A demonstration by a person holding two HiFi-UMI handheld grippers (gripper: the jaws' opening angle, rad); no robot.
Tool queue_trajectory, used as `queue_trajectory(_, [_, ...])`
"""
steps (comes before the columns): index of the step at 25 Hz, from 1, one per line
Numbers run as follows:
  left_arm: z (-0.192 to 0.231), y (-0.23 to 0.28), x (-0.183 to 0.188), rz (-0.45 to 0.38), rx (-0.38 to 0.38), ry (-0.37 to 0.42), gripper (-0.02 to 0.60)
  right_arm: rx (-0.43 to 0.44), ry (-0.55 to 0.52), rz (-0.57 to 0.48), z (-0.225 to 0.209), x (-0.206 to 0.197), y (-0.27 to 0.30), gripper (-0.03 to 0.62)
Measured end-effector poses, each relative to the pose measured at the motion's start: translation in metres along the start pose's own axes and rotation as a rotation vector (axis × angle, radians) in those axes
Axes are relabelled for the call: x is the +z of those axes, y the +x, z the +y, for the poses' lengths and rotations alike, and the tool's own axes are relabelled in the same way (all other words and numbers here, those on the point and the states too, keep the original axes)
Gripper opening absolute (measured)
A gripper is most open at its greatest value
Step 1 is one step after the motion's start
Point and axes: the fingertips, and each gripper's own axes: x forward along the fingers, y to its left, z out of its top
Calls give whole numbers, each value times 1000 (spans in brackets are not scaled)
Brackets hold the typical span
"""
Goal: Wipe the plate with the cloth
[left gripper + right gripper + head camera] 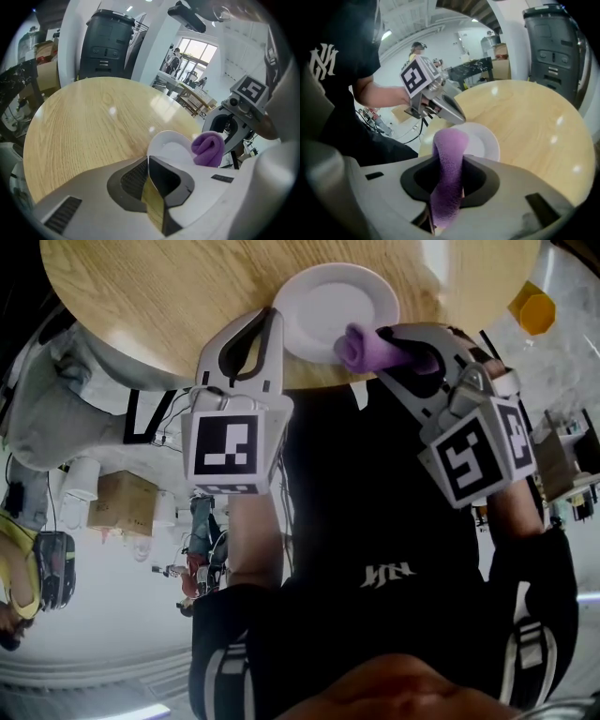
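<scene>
A white plate [328,301] lies at the near edge of the round wooden table [169,296]. My left gripper [270,326] is shut on the plate's near-left rim. In the left gripper view the plate [169,146] runs straight out from between the closed jaws of that gripper [149,161]. My right gripper [382,345] is shut on a rolled purple cloth [359,346]. The cloth's tip is over the plate's near-right rim; I cannot tell whether it touches. In the right gripper view the cloth [449,154] stands up between the jaws, with the plate [483,143] just beyond it.
The table [534,126] stretches far beyond the plate. A black bin [105,47] stands behind it. An orange object [534,310] lies on the floor to the right, and a cardboard box [122,502] to the left. People stand in the background.
</scene>
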Motion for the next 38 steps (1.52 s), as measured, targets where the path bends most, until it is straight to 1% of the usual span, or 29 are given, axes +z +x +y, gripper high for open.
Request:
queue_trajectory(3, [-6,1,8,0,7,-2,12,52,-70,-62,10,32,21,103])
queue_trajectory(5, [-4,1,7,0,9,-3,11,79,-107,-51,13,43,42,103])
queue_trajectory(8, [1,0,0,-2,10,-3,11,97,-133,-7,13,43,61,103])
queue_trajectory(11, [5,1,-1,-11,14,-9,11,87,-117,33,7,23,52,103])
queue_trajectory(16, [-1,0,-1,-10,6,-7,11,35,-17,121,-2,-29,11,103])
queue_trajectory(19, [2,-2,-1,-9,8,-6,11,-7,24,153,-4,-40,-5,103])
queue_trajectory(21, [2,-1,0,-9,10,-6,11,3,11,121,0,-27,-8,103])
queue_trajectory(23, [1,1,5,-10,11,-5,11,36,-21,63,10,-6,1,103])
queue_trajectory(26, [1,2,6,-5,19,-4,11,93,-126,-4,24,28,36,103])
queue_trajectory(28, [1,2,4,-5,19,-4,11,114,-140,-29,30,42,57,103])
queue_trajectory(30, [0,1,4,-7,18,-4,11,121,-132,-41,29,46,64,103])
queue_trajectory(32, [-2,0,4,-2,21,-2,11,117,-130,-35,25,40,59,103])
queue_trajectory(35, [-1,0,5,-8,25,-2,11,92,-117,15,21,15,45,101])
queue_trajectory(38, [5,1,0,-14,18,3,11,50,-28,59,18,-20,29,103])
